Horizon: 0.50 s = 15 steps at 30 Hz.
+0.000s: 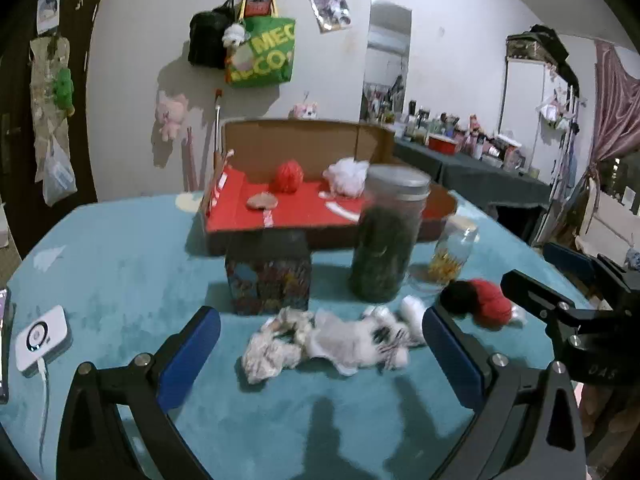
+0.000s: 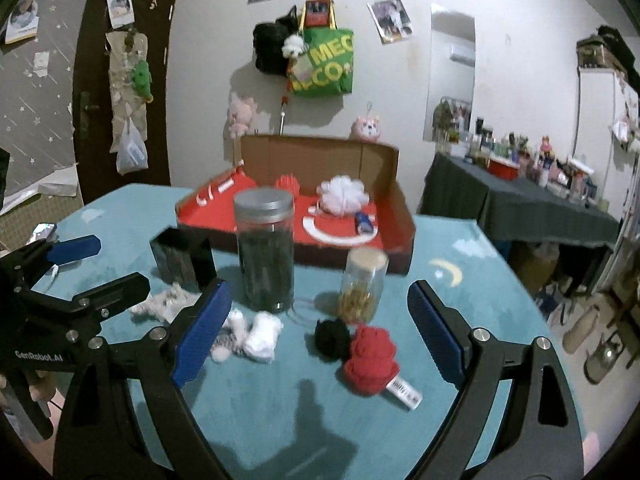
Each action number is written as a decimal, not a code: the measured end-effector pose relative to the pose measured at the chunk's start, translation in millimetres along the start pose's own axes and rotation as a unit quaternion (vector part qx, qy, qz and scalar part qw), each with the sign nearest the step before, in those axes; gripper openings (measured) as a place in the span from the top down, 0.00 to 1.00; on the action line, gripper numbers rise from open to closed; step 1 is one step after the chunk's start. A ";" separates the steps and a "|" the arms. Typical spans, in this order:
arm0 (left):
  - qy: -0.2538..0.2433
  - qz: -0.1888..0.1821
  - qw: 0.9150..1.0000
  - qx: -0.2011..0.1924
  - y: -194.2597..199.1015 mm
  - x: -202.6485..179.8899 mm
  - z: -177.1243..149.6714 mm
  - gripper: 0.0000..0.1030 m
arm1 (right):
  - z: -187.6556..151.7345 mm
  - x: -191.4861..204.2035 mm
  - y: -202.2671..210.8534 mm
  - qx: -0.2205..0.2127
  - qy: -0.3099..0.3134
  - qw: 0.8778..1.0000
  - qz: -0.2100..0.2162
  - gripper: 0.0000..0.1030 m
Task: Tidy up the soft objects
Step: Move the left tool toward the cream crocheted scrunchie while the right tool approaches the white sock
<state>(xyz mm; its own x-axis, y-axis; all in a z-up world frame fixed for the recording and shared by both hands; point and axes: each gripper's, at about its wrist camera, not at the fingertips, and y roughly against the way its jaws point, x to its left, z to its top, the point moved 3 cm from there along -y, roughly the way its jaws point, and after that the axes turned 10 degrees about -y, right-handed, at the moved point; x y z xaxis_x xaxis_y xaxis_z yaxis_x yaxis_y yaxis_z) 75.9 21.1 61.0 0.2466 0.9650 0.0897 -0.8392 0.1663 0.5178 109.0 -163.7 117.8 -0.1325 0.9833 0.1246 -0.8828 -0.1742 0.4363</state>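
Both grippers spread wide over the teal table, nothing held.
Left gripper frames the grey-white plush toy, pads clear of it; the right gripper hangs open over the red-and-black plush, bare cloth nearer the camera. Tall lidded jar and small jar stand just behind, red-lined cardboard box beyond. Only the left view shows the white device at the table edge.

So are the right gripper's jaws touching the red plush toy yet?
Apart. The right wrist view shows the right gripper open, teal tablecloth visible between each blue pad and the red plush toy.
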 end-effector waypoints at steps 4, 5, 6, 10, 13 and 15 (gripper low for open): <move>0.001 0.005 1.000 0.017 -11.2 9.5 -8.4 0.00 | -17.0 -0.8 -15.8 0.025 0.000 1.000 -0.004 0.12; 0.004 0.008 1.000 0.021 -13.9 12.9 -10.0 0.00 | -20.8 -0.4 -20.0 0.032 0.001 0.999 -0.005 0.12; 0.007 0.009 1.000 0.026 -16.7 16.6 -11.7 0.00 | -23.0 0.1 -22.9 0.036 0.002 0.999 -0.004 0.12; 0.008 0.009 0.999 0.047 -26.0 28.1 -16.3 0.00 | -30.2 2.6 -37.1 0.059 0.002 0.998 0.002 0.12; -0.002 0.006 0.998 0.064 -32.6 35.3 -19.6 0.00 | -33.8 5.4 -47.4 0.077 0.002 0.997 0.011 0.12; -0.011 -0.001 0.997 0.079 -37.8 40.3 -22.1 0.00 | -36.1 8.5 -54.3 0.088 0.003 0.996 0.018 0.12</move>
<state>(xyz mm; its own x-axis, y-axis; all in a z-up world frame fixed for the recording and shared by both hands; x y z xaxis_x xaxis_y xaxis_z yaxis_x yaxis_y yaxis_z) 106.9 58.1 26.3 0.2602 0.9598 0.1051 -0.7521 0.1332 0.6454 139.5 -144.0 63.0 -0.1659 0.9765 0.1372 -0.7844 -0.2150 0.5818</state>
